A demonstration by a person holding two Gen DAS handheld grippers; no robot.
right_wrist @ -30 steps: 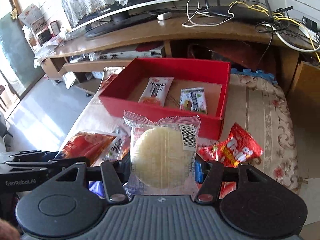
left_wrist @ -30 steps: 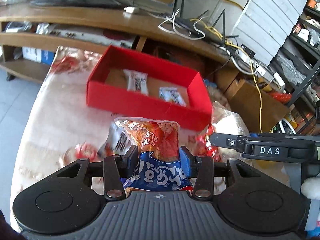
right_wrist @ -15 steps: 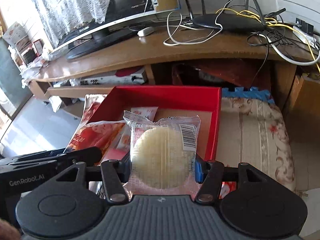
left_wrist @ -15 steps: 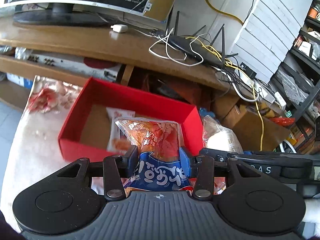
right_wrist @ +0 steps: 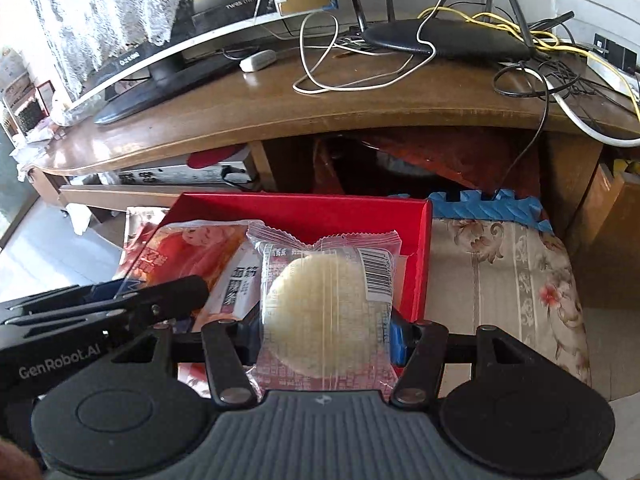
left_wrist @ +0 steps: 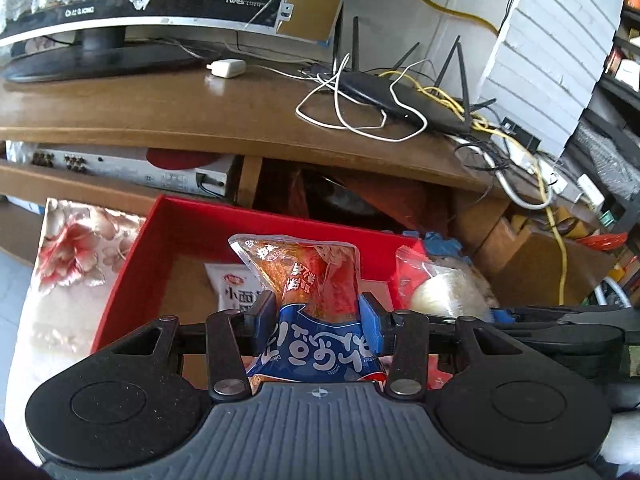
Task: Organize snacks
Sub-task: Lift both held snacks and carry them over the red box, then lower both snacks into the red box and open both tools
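Observation:
My left gripper (left_wrist: 318, 316) is shut on a red and blue snack bag (left_wrist: 312, 300) and holds it over the open red box (left_wrist: 132, 264). My right gripper (right_wrist: 326, 334) is shut on a clear-wrapped round pale cake (right_wrist: 324, 304) and holds it over the right part of the red box (right_wrist: 420, 264). A white snack packet (left_wrist: 236, 290) lies inside the box. The cake also shows in the left wrist view (left_wrist: 444, 296), and the red bag shows in the right wrist view (right_wrist: 188, 252). The box floor is mostly hidden by the held packets.
The box sits on a floral-cloth table (right_wrist: 508, 280). Behind it stands a wooden TV stand (left_wrist: 200, 112) with a monitor (left_wrist: 120, 12), a router (right_wrist: 444, 40) and loose cables (left_wrist: 352, 108). Blue foam (right_wrist: 488, 208) lies at the table's far edge.
Both grippers have moved forward with their packets, from in front of the red box to over it. The box now fills the lower view and the red candy packet is out of sight.

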